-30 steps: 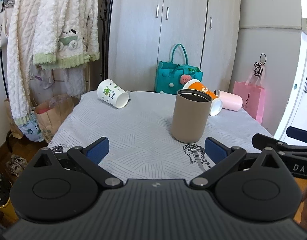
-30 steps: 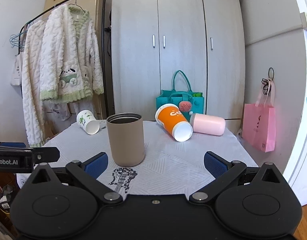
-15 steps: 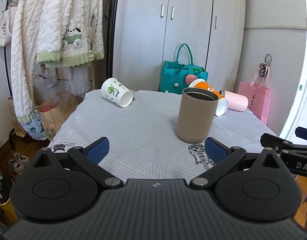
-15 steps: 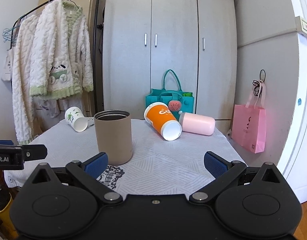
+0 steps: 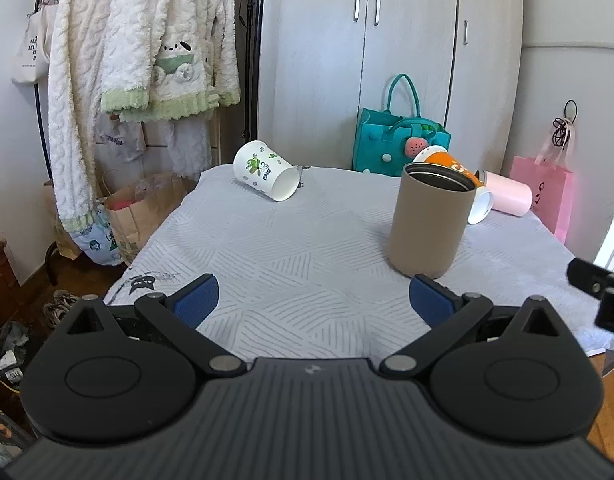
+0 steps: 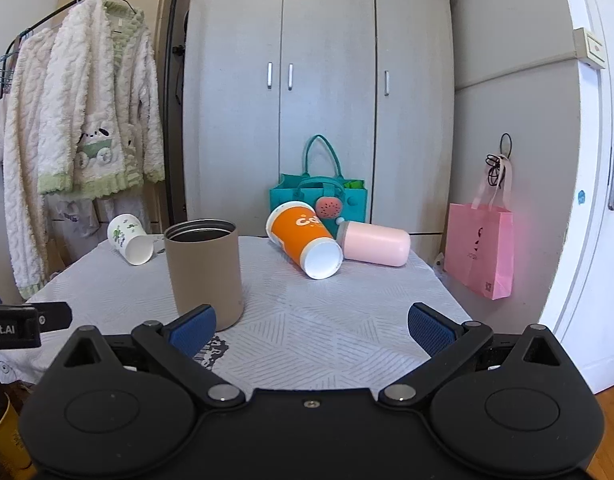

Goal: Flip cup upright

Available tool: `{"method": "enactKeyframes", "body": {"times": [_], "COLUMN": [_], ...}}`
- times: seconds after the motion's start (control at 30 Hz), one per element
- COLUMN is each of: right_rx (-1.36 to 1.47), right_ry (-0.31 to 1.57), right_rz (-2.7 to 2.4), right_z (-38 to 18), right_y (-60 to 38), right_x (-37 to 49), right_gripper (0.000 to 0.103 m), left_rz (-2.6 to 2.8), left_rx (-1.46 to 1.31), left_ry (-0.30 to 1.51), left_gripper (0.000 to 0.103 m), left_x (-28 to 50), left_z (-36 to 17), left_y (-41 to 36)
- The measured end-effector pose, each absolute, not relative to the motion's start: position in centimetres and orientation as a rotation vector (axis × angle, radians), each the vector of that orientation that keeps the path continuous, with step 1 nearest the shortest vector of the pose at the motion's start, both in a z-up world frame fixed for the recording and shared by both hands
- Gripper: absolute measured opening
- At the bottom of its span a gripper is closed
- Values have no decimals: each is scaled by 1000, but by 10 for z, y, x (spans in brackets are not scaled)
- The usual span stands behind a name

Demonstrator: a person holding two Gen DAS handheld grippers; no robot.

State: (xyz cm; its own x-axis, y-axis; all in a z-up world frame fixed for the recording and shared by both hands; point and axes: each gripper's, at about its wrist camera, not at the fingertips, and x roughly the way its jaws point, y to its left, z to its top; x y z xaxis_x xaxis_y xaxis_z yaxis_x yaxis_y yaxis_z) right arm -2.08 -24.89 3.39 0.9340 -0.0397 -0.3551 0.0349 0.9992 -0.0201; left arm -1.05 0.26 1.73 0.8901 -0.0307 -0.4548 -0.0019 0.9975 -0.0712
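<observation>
A tan cup stands upright on the grey cloth table. A white cup with green print lies on its side at the far left. An orange cup and a pink cup lie on their sides at the far right. My left gripper is open and empty over the near table edge. My right gripper is open and empty, just right of the tan cup.
A teal bag stands behind the table against grey wardrobe doors. A pink bag hangs on the right. A clothes rack with fluffy robes and a paper bag stand left of the table.
Both grippers have drawn back and shifted a little; the view of the table has turned slightly. The cups have not moved. Both grippers stay open.
</observation>
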Motion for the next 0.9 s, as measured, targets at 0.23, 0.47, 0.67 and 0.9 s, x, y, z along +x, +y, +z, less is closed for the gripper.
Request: {"method": "enactKeyframes", "body": {"times": [0.23,0.47,0.67,0.9], "right_rx": [-1,-21,-26,-21], "right_ry": [361,358,364,367], "right_rz": [-60,-70,-63,-66], "right_z": [36,36,36,35], "right_y": [-252,-247,-246,-246], "right_x": [-21,-24,-25,-26], "right_gripper": [103,103,103,103], "left_rz": [-36,-61,-99,-78], "left_rx": [13,51,-1,-1], "left_ry": [463,441,441,432], "left_gripper": [103,103,103,103], "left_x": [-9,-13,-14,-15], "left_z": [17,19,19,19], "left_y": [-3,-9,-7,-6]}}
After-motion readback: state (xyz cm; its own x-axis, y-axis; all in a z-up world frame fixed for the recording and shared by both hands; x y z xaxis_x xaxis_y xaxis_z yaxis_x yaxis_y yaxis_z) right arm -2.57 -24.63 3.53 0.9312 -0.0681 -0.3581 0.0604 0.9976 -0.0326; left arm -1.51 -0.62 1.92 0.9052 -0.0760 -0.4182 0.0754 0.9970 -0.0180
